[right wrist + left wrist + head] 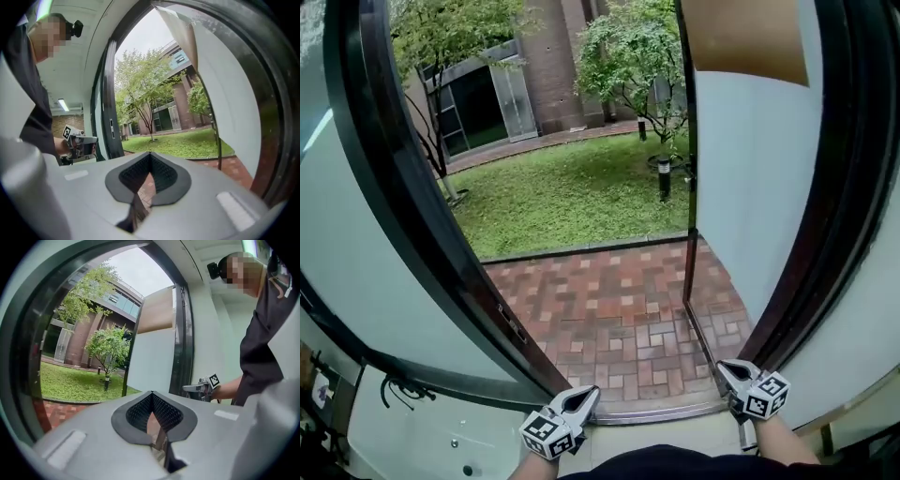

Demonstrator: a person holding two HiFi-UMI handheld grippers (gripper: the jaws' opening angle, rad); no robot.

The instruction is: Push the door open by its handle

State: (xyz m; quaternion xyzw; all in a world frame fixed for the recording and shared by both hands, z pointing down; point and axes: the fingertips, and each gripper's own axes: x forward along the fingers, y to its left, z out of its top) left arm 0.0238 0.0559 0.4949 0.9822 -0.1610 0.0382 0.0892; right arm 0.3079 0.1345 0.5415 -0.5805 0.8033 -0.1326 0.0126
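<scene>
head view, doors: both stand wide open. The left door (422, 225) is swung off to the left and the right door (750, 159) sticks out over the brick patio (609, 319), with lawn (572, 192) past that.
head view, claws: the left claw (584, 396) and right claw (724, 368) sit low by the threshold (656, 412), well apart from each other. Neither one is touching a door.
left gripper view, left claw: clenched, the pads meet at the tip (151, 394) and there's nothing between them, just a sliver of patio showing through.
left gripper view, rest: the right claw (187, 388) is over by the dark frame, and the right door's frosted panel (152, 357) is behind it.
right gripper view, right claw: also clenched and empty (150, 153).
right gripper view, rest: the left claw (96, 138) is near the left door's dark edge (111, 126), which has a small latch plate on it.
handle: honestly can't pick one out in any view.
how it'd handle (my guess): a tall frosted-glass door in a metal frame, so heavy and stiff, and it only swings on its hinges. Push on the handle or the frame near the free edge, not the glass. It's smooth, so a closed claw could skid.
progress (my guess): looks basically done already.
</scene>
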